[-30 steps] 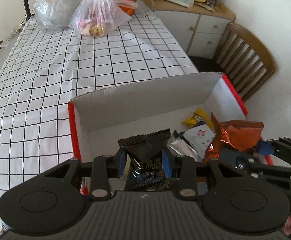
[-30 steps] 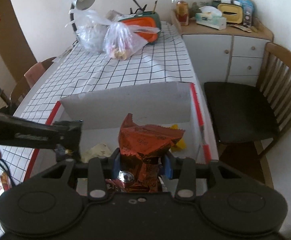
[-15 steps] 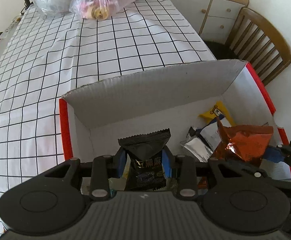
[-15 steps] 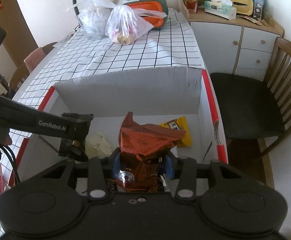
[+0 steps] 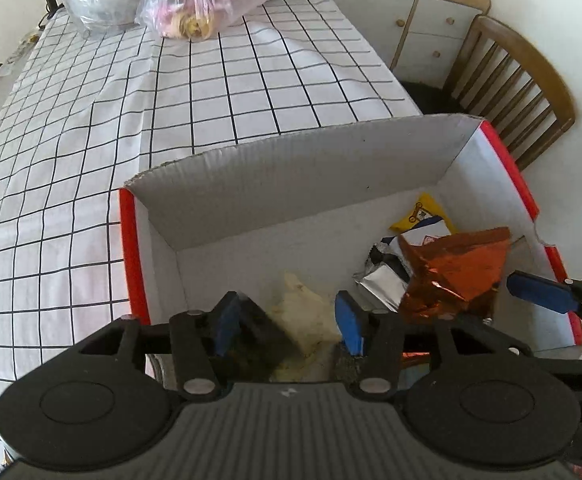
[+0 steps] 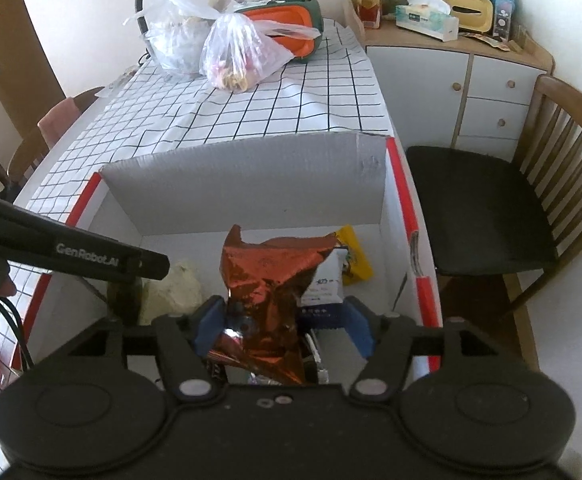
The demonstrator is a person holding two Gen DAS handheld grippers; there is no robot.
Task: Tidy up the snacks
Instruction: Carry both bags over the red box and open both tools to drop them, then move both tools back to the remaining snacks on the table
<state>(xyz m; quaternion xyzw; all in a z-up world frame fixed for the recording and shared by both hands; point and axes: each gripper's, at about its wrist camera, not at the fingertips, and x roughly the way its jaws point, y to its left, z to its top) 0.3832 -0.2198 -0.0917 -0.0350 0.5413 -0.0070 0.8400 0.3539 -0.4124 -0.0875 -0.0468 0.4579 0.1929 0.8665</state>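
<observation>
In the left wrist view the left hand-held gripper (image 5: 287,322) is released above the box (image 5: 291,184), a black packet (image 5: 261,340) beside its finger, and in the right wrist view the right hand-held gripper (image 6: 285,330) is released around the orange packet (image 6: 269,280) in the box.

Both tongs, left (image 5: 287,322) and right (image 6: 285,326), have spread, releasing their packets.

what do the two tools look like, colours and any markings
Both tools are matte black plastic. The left tool has two round discs on its body, silver pivot screws, a ribbed grey panel and blue pads. The right tool has the same discs, screws and blue pads. Seen from the right wrist, the left tool's side bears white "GenRobot.AI" lettering, with a black cable near its handle.
</observation>
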